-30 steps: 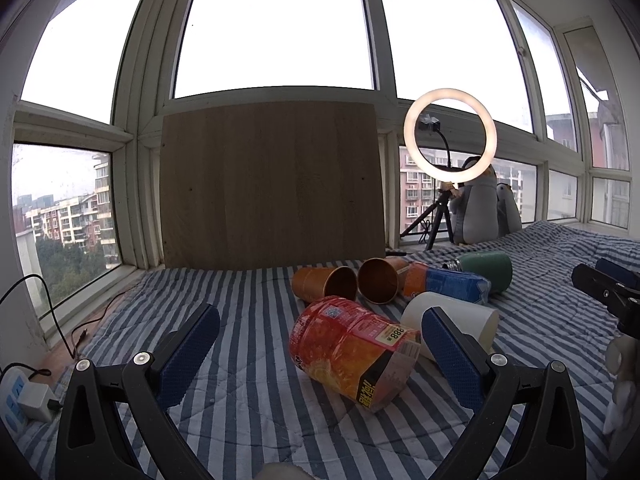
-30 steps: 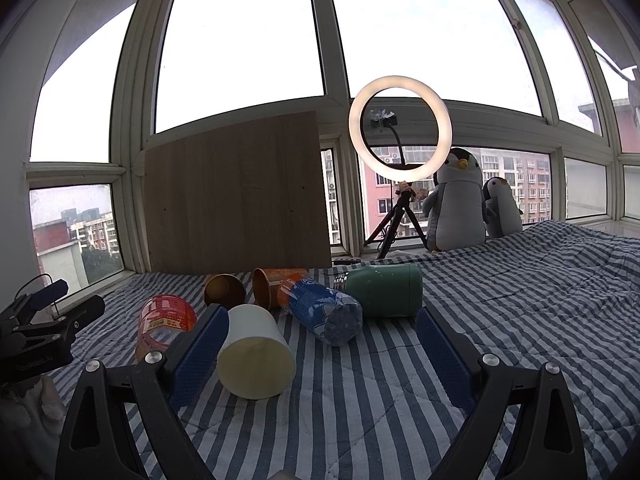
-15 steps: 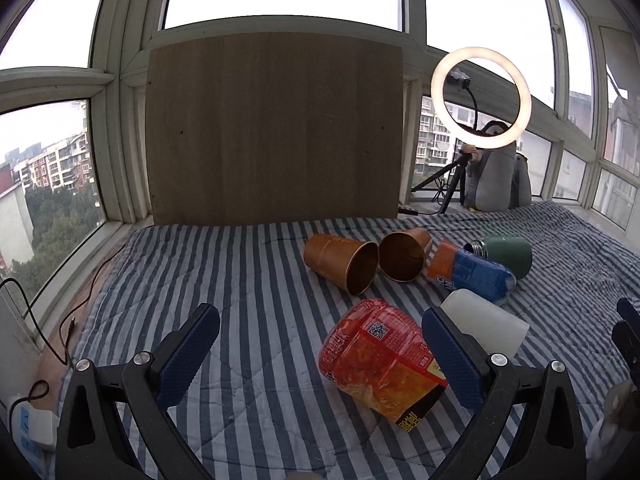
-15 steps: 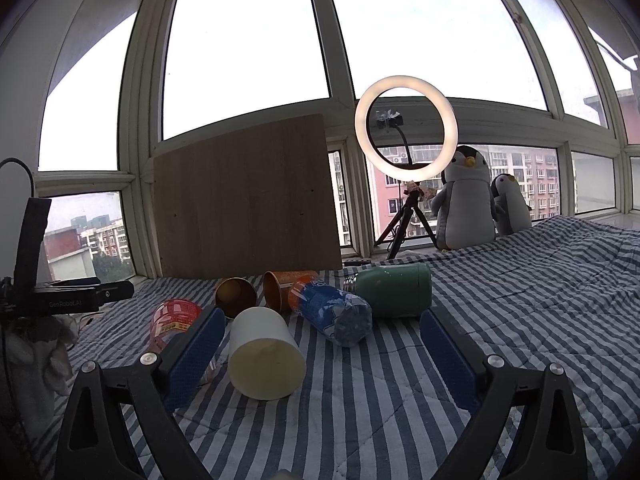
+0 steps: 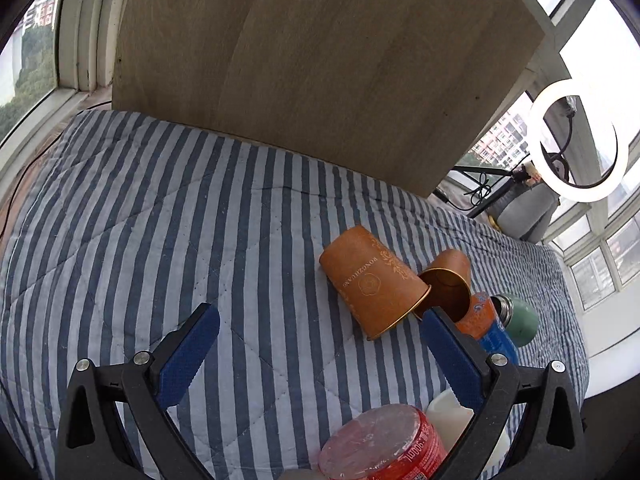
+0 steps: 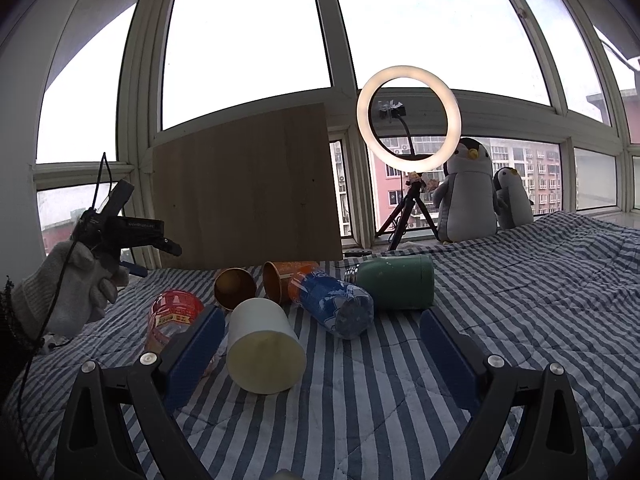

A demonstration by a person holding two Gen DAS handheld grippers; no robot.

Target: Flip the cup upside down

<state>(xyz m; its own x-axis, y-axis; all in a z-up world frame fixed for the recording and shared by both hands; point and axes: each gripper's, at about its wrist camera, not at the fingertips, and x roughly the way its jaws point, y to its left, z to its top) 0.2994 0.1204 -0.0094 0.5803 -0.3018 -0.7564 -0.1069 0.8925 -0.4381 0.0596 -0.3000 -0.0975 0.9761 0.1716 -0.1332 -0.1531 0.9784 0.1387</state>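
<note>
Left wrist view: left gripper (image 5: 318, 344) hangs above the striped bed cover (image 5: 160, 220), fingers spread wide, holding nothing. The copper cup (image 5: 374, 282) lies on its side just beyond the right finger (image 5: 450, 354), long axis slanting, mouth toward the second copper cup (image 5: 450, 284) that it touches, base toward the wooden board (image 5: 320, 60). Red-lidded jar (image 5: 384, 444) sits below the fingers. Right wrist view: right gripper (image 6: 322, 346) is also wide open and empty, low over the bed; a white cup (image 6: 262, 350) lies on its side between its fingers. The copper cups sit farther back, toward the board. Left gripper looks nearer to them.
</note>
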